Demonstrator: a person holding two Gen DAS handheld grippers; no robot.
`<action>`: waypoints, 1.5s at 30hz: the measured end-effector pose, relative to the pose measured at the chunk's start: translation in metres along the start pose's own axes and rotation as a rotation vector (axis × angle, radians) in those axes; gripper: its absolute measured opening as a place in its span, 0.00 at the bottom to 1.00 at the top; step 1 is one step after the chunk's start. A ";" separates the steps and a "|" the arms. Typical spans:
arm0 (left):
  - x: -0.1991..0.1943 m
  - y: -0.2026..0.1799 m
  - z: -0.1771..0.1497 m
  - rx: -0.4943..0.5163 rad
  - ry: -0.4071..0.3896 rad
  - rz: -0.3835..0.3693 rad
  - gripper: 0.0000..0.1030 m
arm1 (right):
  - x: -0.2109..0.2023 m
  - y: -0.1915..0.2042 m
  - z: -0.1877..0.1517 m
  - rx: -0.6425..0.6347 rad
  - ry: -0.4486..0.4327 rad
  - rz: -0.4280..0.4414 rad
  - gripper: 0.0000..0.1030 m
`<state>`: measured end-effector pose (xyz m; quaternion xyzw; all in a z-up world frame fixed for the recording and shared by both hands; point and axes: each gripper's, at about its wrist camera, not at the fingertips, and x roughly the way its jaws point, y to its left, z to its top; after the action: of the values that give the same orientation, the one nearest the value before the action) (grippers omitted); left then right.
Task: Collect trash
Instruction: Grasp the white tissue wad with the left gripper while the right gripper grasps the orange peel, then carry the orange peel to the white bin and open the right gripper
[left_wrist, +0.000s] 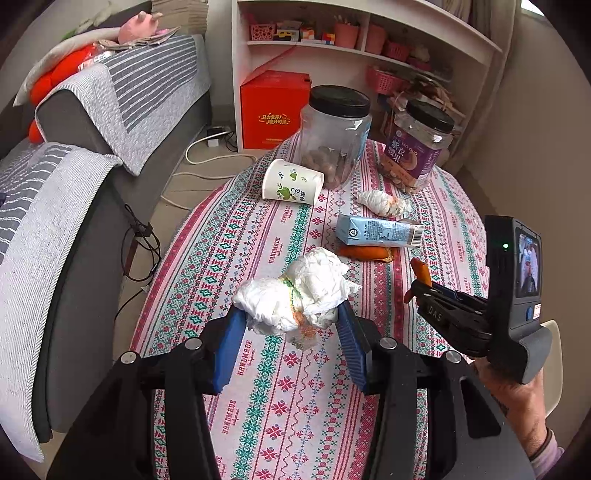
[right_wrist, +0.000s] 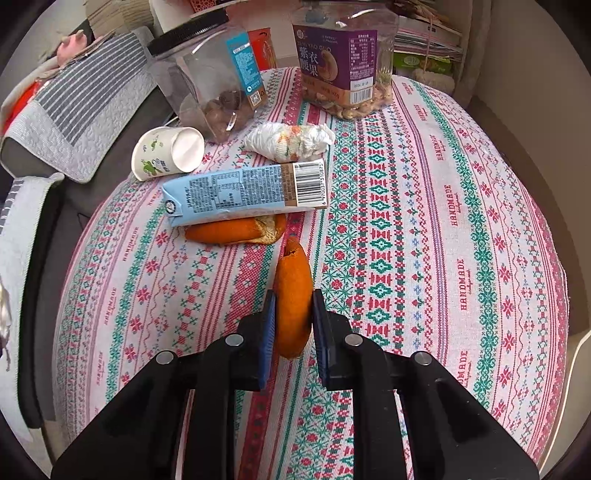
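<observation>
On the table (right_wrist: 443, 221) I see the carton (right_wrist: 243, 194) lying across a peel (right_wrist: 232, 230), the tipped cup (right_wrist: 166, 153) to its left, a tissue wad (right_wrist: 290, 142) beyond, two jars (right_wrist: 340, 59) farthest.

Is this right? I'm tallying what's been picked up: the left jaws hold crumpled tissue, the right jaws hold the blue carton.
Not quite. The left gripper does hold the crumpled tissue, but the right gripper holds an orange peel, as the right wrist view shows. The blue carton lies on the table.
</observation>
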<state>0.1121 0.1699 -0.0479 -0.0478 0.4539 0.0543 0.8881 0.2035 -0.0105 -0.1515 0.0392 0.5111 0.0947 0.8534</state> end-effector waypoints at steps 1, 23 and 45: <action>-0.001 0.000 0.000 0.003 -0.003 -0.001 0.47 | -0.008 0.001 0.000 -0.001 -0.009 0.013 0.18; -0.020 -0.047 -0.013 0.123 -0.069 -0.048 0.47 | -0.124 -0.033 -0.029 -0.038 -0.195 0.031 0.17; -0.025 -0.160 -0.031 0.263 -0.101 -0.212 0.47 | -0.212 -0.166 -0.062 0.189 -0.337 -0.192 0.17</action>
<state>0.0947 0.0059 -0.0400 0.0241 0.4044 -0.0972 0.9091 0.0716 -0.2179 -0.0250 0.0853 0.3690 -0.0433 0.9245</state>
